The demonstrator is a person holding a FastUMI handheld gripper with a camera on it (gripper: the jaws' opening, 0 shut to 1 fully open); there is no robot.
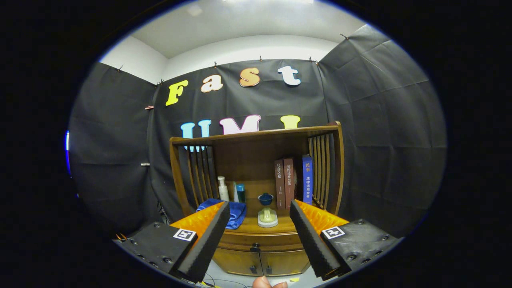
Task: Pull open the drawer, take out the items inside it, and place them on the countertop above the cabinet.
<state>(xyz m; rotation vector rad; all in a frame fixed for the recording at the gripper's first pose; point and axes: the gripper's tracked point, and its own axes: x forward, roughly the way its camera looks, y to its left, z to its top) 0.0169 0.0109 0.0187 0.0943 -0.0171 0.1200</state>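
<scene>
The gripper hung well back from the wooden cabinet, its fingers spread wide and gripping nothing. The drawer under the countertop sat closed, its small dark knob showing between the fingers. On the countertop lay a folded blue towel, a blue cup on a pale stand, two bottles and three books. That fitted either a drawer waiting to be emptied or one emptied and shut again.

Gripper: two wedge-shaped fingers with foam-textured inner faces, spread apart, nothing between. Each sits on a dark block with screws and a square black-and-white marker. Fingertip of a hand below.
</scene>
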